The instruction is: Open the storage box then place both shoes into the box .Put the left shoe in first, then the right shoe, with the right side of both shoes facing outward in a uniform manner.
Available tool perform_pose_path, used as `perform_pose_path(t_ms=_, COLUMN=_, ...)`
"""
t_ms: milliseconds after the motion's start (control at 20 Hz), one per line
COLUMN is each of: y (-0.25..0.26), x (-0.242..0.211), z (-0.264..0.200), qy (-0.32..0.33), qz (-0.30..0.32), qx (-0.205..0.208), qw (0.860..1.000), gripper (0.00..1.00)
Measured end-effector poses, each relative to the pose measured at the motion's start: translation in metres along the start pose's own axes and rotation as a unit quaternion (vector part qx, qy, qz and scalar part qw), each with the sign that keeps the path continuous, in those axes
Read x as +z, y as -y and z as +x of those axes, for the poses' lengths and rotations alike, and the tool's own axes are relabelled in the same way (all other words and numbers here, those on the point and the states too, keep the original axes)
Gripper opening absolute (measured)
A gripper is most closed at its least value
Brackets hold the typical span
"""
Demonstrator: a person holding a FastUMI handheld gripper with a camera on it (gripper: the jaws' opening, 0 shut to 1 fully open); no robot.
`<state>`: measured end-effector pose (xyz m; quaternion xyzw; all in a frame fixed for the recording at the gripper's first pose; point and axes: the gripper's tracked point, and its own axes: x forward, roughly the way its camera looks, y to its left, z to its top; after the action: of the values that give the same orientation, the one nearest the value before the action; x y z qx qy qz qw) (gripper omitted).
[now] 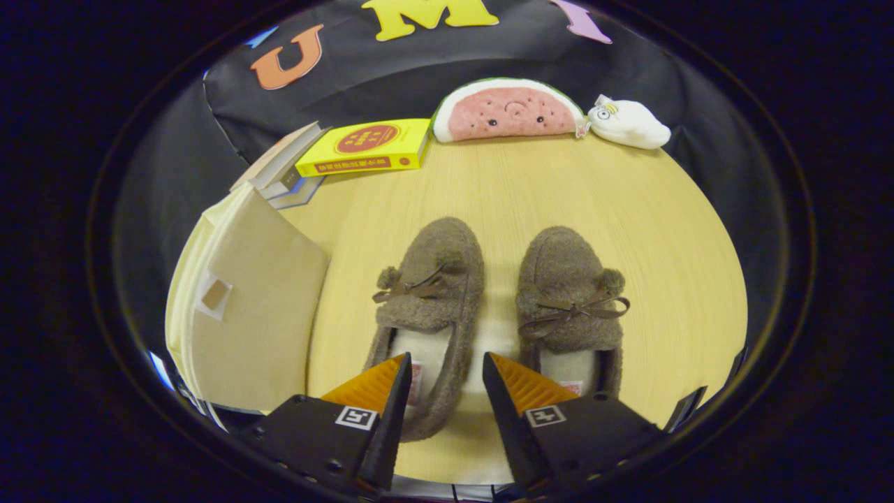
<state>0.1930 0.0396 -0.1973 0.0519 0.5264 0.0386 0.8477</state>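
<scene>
Tongs (pixel 441 381), a handheld two-finger gripper, hover with fingers spread and nothing between them, above the heel ends of a pair of shoes.

Round pale wooden table (pixel 628 209) carries every item. Cream rectangular fabric storage box (pixel 255 307), lid apparently closed, stands at 9 o'clock from the fingers, just beside the left brown fleece moccasin shoe (pixel 429 307). Right brown fleece moccasin shoe (pixel 569 300) lies parallel at 1 o'clock, apart from its partner, both toes toward 12 o'clock. Beyond the shoes, at 12 o'clock by the wall: pink watermelon-slice plush cushion (pixel 506 112); at 11 o'clock, yellow hardcover book (pixel 367 147) atop a stack of other books (pixel 283 178); at 1 o'clock, small white plush toy (pixel 628 124).

Risks, as judged:
- Box unopened; taking a shoe first would break the stated order.
- Fingers sit nearer the shoes than the box lid, inviting that mistake.
- Soft fleece may slip or fold in a pinch.
- Similar shoes invite wrong sequence or mismatched facing inside the box.
</scene>
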Motion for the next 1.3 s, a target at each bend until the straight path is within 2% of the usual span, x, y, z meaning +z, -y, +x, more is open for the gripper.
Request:
perform_pose_path(t_ms=50, y=0.001, x=-0.003, z=0.006, qy=-0.009, qz=0.0, qx=0.0, qw=1.0, gripper=0.38)
perform_pose_path(t_ms=100, y=0.0, x=-0.003, z=0.006, qy=-0.012, qz=0.001, qx=0.002, qw=1.0, gripper=0.34)
perform_pose_path(t_ms=150, y=-0.002, x=-0.002, z=0.013, qy=-0.015, qz=0.001, qx=0.009, qw=1.0, gripper=0.35)
perform_pose_path(t_ms=250, y=0.002, x=-0.001, z=0.009, qy=-0.014, qz=0.009, qx=0.001, qw=1.0, gripper=0.08)
perform_pose_path(t_ms=300, y=0.002, x=-0.001, z=0.009, qy=-0.016, qz=0.01, qx=0.0, qw=1.0, gripper=0.0)
perform_pose_path(t_ms=450, y=0.004, x=0.001, z=0.004, qy=-0.012, qz=0.022, qx=-0.006, qw=1.0, gripper=0.0)
perform_pose_path(t_ms=700, y=-0.017, x=0.011, z=-0.033, qy=0.015, qz=0.028, qx=0.008, qw=0.999, gripper=0.0)
perform_pose_path(t_ms=1300, y=-0.113, x=0.069, z=-0.176, qy=0.134, qz=0.018, qx=0.054, qw=0.989, gripper=0.0)
